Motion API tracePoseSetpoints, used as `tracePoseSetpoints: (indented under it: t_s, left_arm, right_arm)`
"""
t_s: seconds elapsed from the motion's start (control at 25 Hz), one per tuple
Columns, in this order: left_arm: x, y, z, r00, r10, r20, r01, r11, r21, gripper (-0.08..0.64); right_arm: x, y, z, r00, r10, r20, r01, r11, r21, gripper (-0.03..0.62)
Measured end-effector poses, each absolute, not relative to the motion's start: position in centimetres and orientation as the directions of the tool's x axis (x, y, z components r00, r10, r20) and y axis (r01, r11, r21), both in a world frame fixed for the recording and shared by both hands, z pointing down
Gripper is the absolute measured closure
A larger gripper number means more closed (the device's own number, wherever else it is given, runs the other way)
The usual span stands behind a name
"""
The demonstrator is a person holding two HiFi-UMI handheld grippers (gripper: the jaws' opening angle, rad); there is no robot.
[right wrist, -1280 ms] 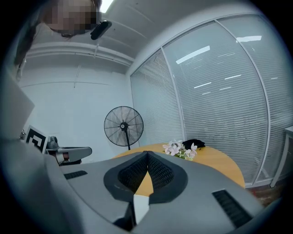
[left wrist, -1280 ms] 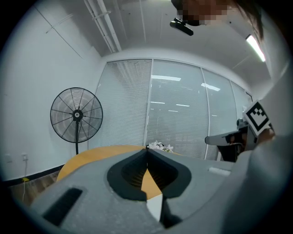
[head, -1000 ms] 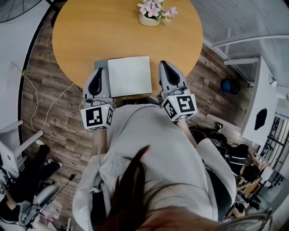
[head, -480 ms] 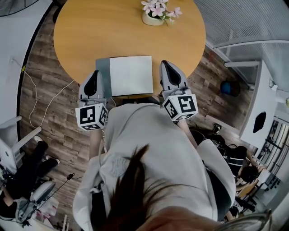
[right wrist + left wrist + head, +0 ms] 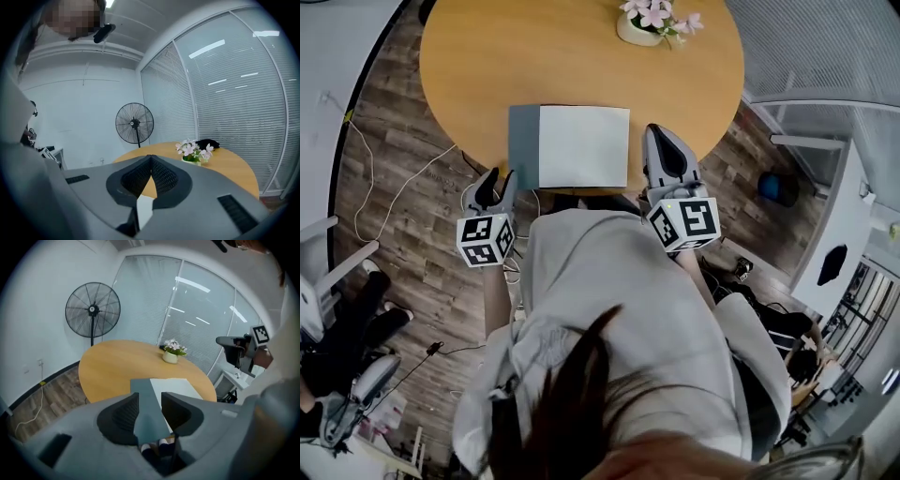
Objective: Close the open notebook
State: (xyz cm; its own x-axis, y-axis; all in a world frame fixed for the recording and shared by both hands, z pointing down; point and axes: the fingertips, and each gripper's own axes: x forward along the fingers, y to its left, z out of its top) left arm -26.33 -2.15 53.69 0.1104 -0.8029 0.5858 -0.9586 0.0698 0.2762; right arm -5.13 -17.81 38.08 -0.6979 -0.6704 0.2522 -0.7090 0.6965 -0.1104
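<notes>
Bright, even indoor light; strip lights [image 5: 192, 284] streak across glass wall [image 5: 197, 324]. White notebook page [image 5: 583, 145] nr blown out. Soft shadows. Heavy fisheye bend w/ dark vignette in gripper views; close foreground blurry.

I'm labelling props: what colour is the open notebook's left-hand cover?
Muted blue-grey cover, beside a white page; clearest in the head view.

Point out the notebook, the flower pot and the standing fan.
notebook [image 5: 583, 145], head view, middle of the white page.
flower pot [image 5: 633, 36], head view, white pot's side.
standing fan [image 5: 93, 310], left gripper view, hub of the blades.
</notes>
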Motion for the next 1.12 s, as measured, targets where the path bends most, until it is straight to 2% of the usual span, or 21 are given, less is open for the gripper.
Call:
tracePoseSetpoints:
  t_s: [0.24, 0.52, 1.12]
  left_arm:
    - [-25.6, 0.3, 59.2, 0.177, -0.729, 0.662, -0.910, 0.135, 0.392, 0.390]
    - [-25.5, 1.9, 62.9, 0.187, -0.684, 0.705, -0.875, 0.210, 0.436, 0.397]
    - [-24.7, 2.0, 65.6, 0.269, -0.630, 0.728, -0.842, 0.214, 0.496, 0.420]
  right_arm:
    - [-6.1, -17.2, 38.7, -0.708, -0.646, 0.285, -0.691, 0.717, -0.092, 0.589]
    - [-6.7, -16.3, 39.3, -0.712, -0.623, 0.323, -0.673, 0.737, -0.064, 0.589]
    - [-7.2, -16.3, 39.3, -0.706, -0.623, 0.338, -0.673, 0.739, -0.042, 0.589]
